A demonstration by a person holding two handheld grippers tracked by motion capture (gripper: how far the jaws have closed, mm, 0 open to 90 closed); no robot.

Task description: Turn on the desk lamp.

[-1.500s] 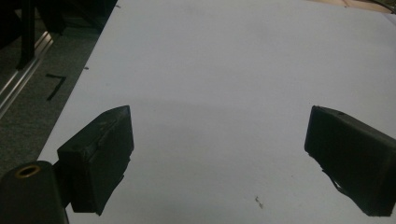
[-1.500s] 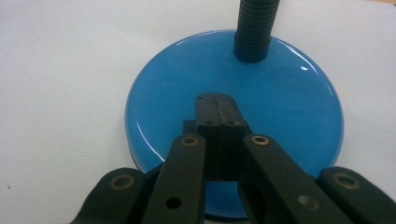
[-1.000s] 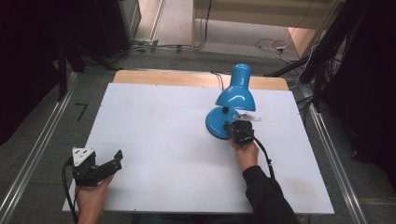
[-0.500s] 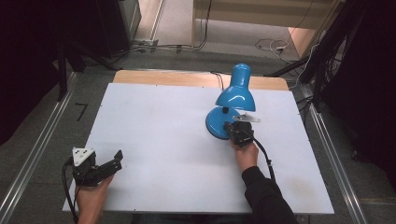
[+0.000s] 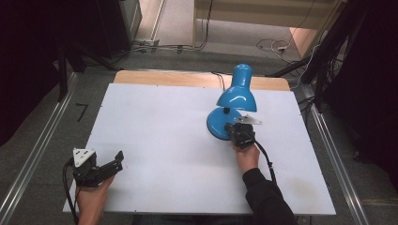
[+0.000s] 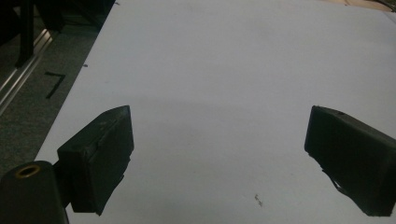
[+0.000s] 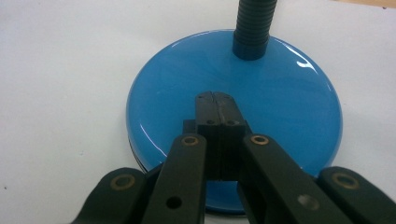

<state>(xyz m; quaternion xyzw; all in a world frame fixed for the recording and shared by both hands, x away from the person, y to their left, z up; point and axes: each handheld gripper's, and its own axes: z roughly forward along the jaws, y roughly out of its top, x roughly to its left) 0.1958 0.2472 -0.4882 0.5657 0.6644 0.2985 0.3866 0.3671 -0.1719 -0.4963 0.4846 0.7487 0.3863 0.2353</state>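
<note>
Gleaming blue lamp (image 5: 233,110), round-based, gooseneck

Black gripper (image 7: 215,100) links, brass-ringed pivots, trailing cable, black sleeve (image 5: 267,199)

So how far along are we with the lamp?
Reaching is done: the right gripper sits shut over the blue lamp base, tips together on its top, likely pressing a switch hidden beneath. The shade shows no glow. The left gripper rests open on the table. Left: lift away.
</note>
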